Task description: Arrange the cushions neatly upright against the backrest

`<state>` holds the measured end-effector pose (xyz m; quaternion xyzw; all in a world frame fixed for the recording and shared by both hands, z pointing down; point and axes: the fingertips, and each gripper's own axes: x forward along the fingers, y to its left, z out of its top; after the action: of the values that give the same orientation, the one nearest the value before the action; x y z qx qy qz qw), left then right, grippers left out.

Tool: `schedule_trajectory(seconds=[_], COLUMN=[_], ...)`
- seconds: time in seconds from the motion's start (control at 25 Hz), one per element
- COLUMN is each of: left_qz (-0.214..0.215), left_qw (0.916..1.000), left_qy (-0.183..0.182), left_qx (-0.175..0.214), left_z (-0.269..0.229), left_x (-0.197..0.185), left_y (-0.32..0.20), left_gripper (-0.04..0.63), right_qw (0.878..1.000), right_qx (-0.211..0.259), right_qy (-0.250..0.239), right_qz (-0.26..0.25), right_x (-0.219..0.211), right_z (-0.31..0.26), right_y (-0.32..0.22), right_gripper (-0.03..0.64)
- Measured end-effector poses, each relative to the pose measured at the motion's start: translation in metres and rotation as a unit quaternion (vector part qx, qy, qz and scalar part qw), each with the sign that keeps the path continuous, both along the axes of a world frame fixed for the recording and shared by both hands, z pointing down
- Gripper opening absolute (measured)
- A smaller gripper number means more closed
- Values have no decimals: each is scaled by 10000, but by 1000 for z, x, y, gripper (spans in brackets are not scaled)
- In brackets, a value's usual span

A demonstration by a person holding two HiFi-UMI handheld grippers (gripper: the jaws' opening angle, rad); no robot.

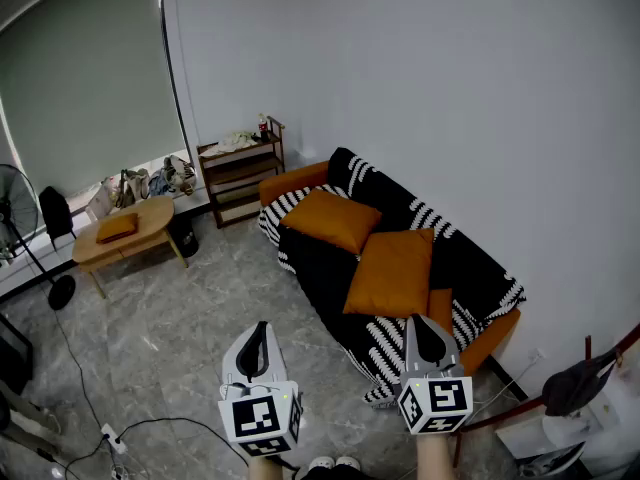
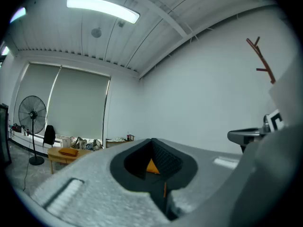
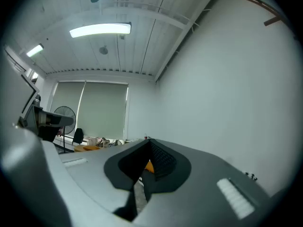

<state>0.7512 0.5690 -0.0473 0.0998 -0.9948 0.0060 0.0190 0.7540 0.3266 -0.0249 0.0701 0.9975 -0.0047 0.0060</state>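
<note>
Both tongs, the left tongs (image 1: 262, 333) and the right tongs (image 1: 428, 328), are closed tight on nothing and held over the floor (image 1: 200, 298), short of the sofa (image 1: 480, 273). By my reading nothing is done yet. The far cushion (image 1: 331, 219) and the near cushion (image 1: 391, 271) lie slumped and skewed corner-wise on the seat, touching at a corner, and both need squaring up against the backrest (image 1: 400, 200). Open floor runs along the sofa's front edge, the low bench (image 1: 150, 230) stands well apart to the left, a cable (image 1: 150, 426) trails near the feet, and the wall sits tight behind the backrest.
</note>
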Motion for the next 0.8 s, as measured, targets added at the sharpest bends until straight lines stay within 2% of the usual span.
schedule_trajectory(seconds=[0.8], left_qz=[-44], left_qw=[10000], left_qy=[66], left_qx=[19], left_z=[8], left_x=[-24], left_y=[-4], left_gripper=[13], right_qw=[10000], right_qx=[-20], right_qy=[15], right_qz=[-62], right_x=[-20], right_z=[6], right_y=[-3], right_gripper=[9])
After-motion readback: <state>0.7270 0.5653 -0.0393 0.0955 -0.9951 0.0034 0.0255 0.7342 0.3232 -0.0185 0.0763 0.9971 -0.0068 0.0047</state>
